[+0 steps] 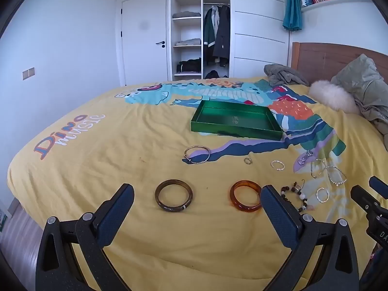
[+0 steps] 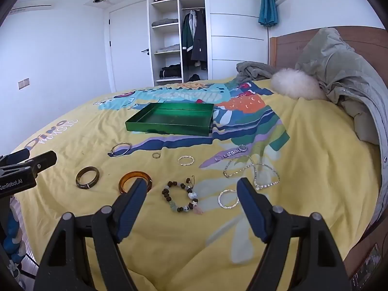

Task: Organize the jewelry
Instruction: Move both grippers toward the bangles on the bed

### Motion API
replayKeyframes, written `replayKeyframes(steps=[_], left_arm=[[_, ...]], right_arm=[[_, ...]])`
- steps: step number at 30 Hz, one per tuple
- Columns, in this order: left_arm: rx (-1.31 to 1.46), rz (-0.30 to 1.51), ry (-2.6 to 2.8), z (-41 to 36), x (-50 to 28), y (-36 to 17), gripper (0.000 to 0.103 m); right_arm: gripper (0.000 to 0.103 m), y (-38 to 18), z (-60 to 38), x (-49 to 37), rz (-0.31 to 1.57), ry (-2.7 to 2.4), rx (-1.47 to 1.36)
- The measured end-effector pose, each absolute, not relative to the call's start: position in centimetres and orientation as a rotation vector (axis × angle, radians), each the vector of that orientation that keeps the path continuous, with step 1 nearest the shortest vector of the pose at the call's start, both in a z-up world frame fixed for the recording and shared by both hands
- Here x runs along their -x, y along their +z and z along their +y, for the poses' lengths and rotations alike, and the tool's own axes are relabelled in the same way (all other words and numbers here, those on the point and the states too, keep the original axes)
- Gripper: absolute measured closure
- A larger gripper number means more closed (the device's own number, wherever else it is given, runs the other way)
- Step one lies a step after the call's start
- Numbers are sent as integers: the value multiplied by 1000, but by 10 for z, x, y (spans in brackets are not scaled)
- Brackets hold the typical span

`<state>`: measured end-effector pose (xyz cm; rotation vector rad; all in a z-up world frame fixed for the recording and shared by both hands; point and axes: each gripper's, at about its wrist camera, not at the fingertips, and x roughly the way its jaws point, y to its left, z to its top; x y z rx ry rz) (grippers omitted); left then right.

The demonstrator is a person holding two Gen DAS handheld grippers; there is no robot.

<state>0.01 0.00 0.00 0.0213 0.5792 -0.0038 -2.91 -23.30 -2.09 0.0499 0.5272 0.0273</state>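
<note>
A: We hold both tongs wide over the bed [image 1: 97,169], nothing in either: left gripper [image 1: 197,194] above the dark bangle [image 1: 173,195], right gripper [image 2: 191,185] above the bead bracelet [image 2: 180,197].

B: And the tray [image 1: 236,132]? From both views we see it bare, so we judge the sorting not yet begun.

A: Agreed. All the jewelry lies loose on the quilt, nearer us than the tray: the amber bangle [image 2: 135,181], the thin bangle [image 1: 197,154], a small ring [image 1: 248,161], twisted silver rings [image 2: 185,160], chains [image 2: 252,172].

B: What can't we make out?

A: The left gripper's right finger covers part of the amber bangle in its own view. The chains overlap, so we cannot count them. The silver piece [image 2: 231,154] on the purple print is too small to name, and the tray's lettering is unreadable.
</note>
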Motion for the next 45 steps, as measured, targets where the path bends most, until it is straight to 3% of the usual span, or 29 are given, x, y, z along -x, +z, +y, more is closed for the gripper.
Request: replayKeyframes(steps=[45], left_arm=[[22, 576, 59, 5, 2, 1, 1]], right_arm=[[27, -28, -243, 30, 549, -43, -53]])
